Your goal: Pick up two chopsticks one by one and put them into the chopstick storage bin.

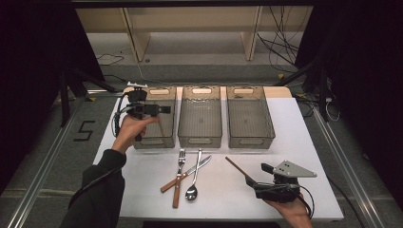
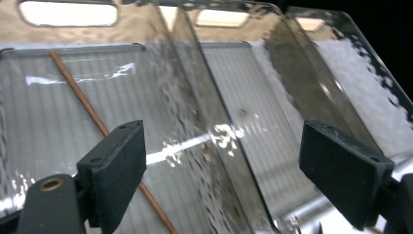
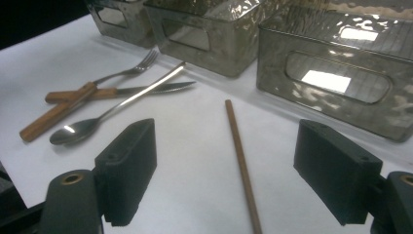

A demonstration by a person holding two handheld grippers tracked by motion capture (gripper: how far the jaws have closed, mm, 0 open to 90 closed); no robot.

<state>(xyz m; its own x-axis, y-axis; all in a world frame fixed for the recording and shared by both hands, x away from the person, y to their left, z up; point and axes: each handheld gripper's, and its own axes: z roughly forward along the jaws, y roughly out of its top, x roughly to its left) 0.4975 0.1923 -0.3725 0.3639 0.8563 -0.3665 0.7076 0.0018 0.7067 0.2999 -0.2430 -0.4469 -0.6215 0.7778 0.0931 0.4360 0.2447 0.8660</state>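
Observation:
My left gripper [image 1: 164,109] hangs over the leftmost of three clear bins [image 1: 154,141], jaws wide open and empty. In the left gripper view a thin brown chopstick [image 2: 83,100] lies slantwise on that bin's ribbed floor [image 2: 44,126], below and between the pads of my left gripper [image 2: 224,146]. My right gripper [image 1: 259,175] rests near the table's front right, open, with nothing in it. A second brown chopstick [image 1: 236,167] lies on the white table just ahead of it. In the right gripper view this chopstick [image 3: 236,136] runs between the open pads of the right gripper [image 3: 226,165].
A wooden-handled fork [image 1: 180,161], a wooden-handled knife [image 1: 192,170] and a steel spoon [image 1: 194,183] lie crossed at the table's front middle. The middle bin [image 1: 199,141] and right bin [image 1: 251,141] stand side by side behind them. Metal rails flank the table.

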